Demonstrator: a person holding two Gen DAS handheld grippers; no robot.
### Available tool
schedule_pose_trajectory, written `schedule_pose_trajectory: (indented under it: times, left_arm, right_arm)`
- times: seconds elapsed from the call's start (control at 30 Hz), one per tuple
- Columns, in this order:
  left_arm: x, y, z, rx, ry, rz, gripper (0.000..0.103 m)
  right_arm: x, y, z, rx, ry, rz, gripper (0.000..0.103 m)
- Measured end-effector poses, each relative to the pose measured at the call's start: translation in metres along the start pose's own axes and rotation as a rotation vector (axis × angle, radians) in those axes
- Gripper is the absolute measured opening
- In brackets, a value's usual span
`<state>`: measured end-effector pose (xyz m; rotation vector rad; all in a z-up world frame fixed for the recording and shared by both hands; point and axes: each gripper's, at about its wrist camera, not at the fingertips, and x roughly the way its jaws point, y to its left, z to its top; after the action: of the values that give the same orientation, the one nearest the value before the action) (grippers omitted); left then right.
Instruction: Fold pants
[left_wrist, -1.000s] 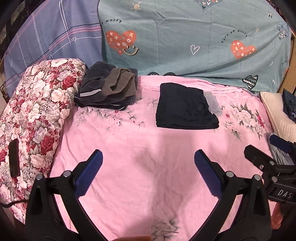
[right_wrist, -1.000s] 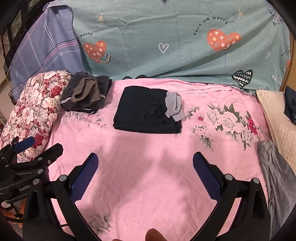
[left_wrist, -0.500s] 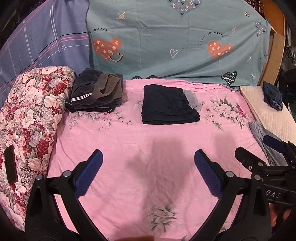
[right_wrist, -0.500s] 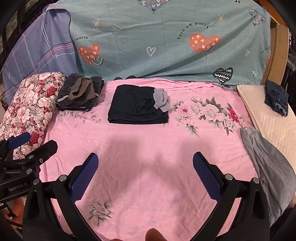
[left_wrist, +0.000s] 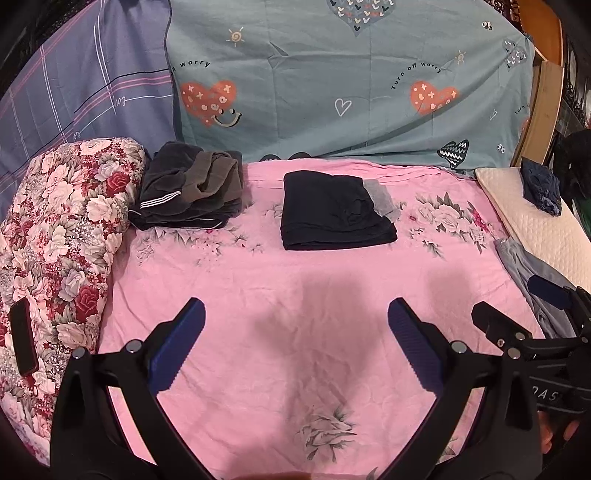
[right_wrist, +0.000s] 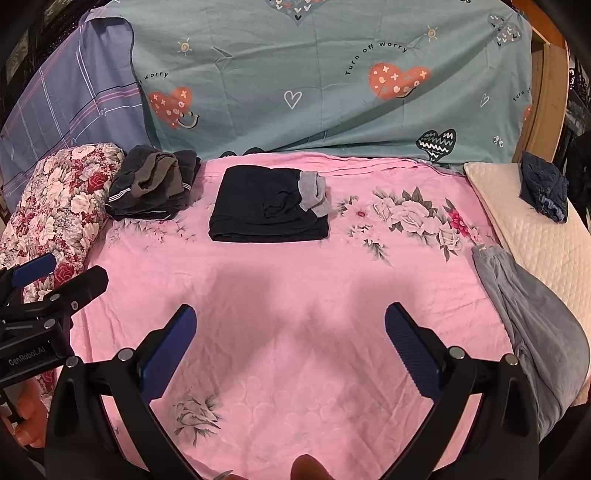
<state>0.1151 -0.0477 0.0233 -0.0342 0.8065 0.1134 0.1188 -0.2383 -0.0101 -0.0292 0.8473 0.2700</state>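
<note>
Hovering released, left gripper (left_wrist: 295, 347) and right gripper (right_wrist: 290, 350), eyeing limp, light grey fabric pants (right_wrist: 532, 325) beyond the right fingers, probably pinching at the waistband.

Left tool (left_wrist: 293, 347) spread wide, empty; right tool (right_wrist: 290, 352) same, alongside.

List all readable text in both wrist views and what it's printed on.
"Turn off worry": teal heart-print sheet, arched over the orange heart; repeated at its left as a cut-off "worry".
"GenRobot.AI": body of the left claw, seen from the right wrist.
"DAS": body of the right claw, partly cut off.
Small mark on the plaid sheet: unreadable.
</note>
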Motion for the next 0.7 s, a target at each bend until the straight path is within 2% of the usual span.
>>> schedule_pose_trajectory:
  times: [0.7]
  left_arm:
    - [0.012,0.001,0.004,0.002,0.012,0.007,0.101]
  right_arm:
    - [0.010,-0.003,0.005,-0.006,0.014,0.016,0.102]
